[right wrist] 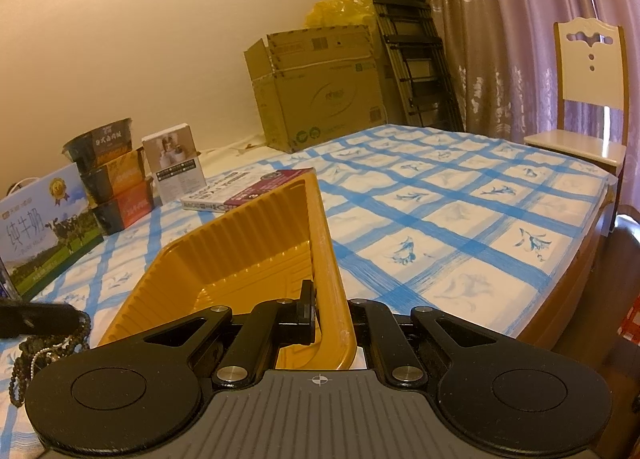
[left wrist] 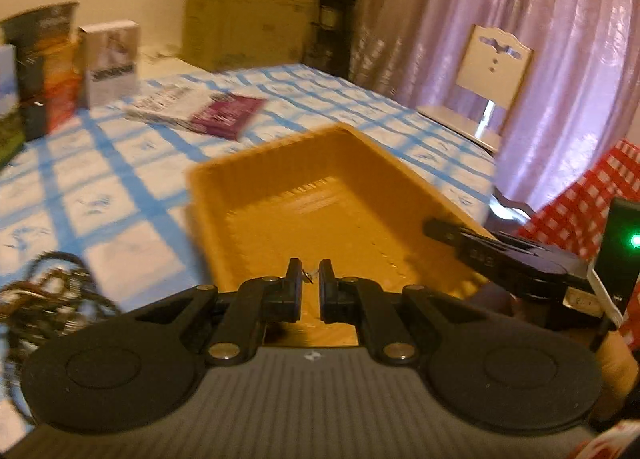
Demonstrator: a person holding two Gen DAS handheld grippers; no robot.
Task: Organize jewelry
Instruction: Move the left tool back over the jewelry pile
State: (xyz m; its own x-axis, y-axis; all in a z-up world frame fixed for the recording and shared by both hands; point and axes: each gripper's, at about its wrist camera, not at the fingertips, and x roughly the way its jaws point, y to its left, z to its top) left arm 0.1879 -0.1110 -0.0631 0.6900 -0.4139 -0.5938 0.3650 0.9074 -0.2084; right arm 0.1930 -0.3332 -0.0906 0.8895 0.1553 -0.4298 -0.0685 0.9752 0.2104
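Glossy ribbed plastic tray (right wrist: 256, 243), checked cloth (right wrist: 460, 219)
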